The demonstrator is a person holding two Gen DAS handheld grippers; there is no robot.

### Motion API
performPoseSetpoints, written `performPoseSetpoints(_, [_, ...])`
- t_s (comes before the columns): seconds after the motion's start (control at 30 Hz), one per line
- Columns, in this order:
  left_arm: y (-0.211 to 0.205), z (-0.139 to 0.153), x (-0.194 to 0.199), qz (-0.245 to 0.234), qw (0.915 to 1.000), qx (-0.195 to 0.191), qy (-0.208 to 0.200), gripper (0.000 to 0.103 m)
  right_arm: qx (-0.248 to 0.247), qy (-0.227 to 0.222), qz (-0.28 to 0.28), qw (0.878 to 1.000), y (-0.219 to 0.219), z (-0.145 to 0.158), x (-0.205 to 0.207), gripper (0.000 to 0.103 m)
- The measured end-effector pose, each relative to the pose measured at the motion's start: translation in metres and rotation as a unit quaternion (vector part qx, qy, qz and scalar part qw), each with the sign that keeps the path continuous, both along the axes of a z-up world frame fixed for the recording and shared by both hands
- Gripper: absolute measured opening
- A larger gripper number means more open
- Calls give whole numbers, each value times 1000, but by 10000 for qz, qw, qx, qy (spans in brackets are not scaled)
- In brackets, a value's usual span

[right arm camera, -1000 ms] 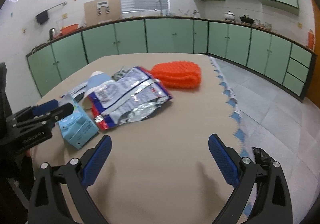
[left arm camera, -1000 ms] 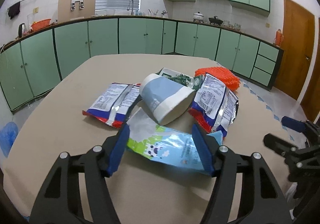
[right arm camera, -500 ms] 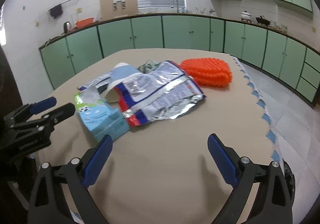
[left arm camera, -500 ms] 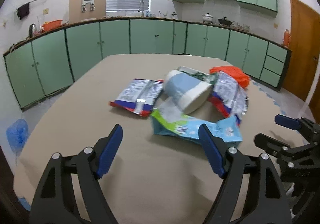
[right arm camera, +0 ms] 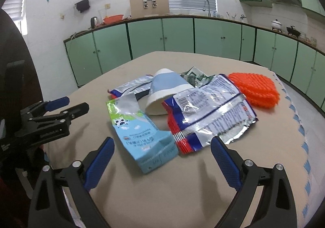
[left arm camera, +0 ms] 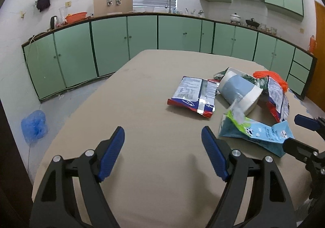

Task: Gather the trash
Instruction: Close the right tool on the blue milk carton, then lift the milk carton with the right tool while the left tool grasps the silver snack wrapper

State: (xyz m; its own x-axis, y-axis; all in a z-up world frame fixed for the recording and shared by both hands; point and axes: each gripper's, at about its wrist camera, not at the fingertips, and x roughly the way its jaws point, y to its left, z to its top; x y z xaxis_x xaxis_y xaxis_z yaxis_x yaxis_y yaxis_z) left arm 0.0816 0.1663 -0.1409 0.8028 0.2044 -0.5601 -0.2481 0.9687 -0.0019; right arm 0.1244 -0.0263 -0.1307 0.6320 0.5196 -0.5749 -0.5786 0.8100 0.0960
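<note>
Trash lies heaped on the beige worktop (right arm camera: 264,167): carton (right arm camera: 142,136), tipped cup (right arm camera: 166,90), two foil wrappers (right arm camera: 209,110) (left arm camera: 193,93) and orange mesh (right arm camera: 256,89). Left tongs (left arm camera: 162,152) gape wide over bare worktop, beside the carton (left arm camera: 258,132). Right tongs (right arm camera: 162,160) gape wide, just short of the carton, holding nothing.

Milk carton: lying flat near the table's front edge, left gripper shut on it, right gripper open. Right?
Not quite. The left gripper is open and empty over bare table, beside the milk carton, as the left wrist view shows. The carton does lie flat near the front edge, and the right gripper is open.
</note>
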Motion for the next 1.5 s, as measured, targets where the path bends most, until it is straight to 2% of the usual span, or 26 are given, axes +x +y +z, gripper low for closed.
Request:
performPoseSetpoints(0.13, [4, 0, 2, 34, 10000, -32, -3, 76, 9, 117, 74, 9999, 5, -3, 10, 90])
performPoseSetpoints(0.3, [9, -1, 2, 115, 9999, -60, 18, 76, 52, 304, 434, 9986, 10, -7, 9, 64])
performPoseSetpoints(0.63, [13, -6, 0, 174, 9998, -71, 114, 76, 14, 423, 585, 9974, 11, -7, -3, 62])
performPoseSetpoints(0.7, [12, -6, 0, 162, 9998, -82, 120, 76, -74, 402, 543, 9977, 14, -8, -1, 68])
performPoseSetpoints(0.8, [11, -4, -1, 131, 9998, -67, 105, 76, -74, 445, 490, 9978, 17, -10, 8, 71])
performPoseSetpoints(1.03, [10, -5, -1, 86, 9999, -70, 108, 76, -257, 504, 659, 9962, 35, -11, 20, 70])
performPoseSetpoints(1.17, [10, -4, -2, 95, 9999, -67, 105, 76, -264, 559, 759, 9952, 37, -13, 21, 54])
performPoseSetpoints(1.27, [10, -4, -3, 116, 9999, -72, 97, 76, -189, 566, 729, 9956, 32, -12, 19, 48])
performPoseSetpoints(1.5, [7, 1, -2, 91, 9999, -96, 61, 76, 58, 494, 616, 9969, 19, 1, 9, 45])
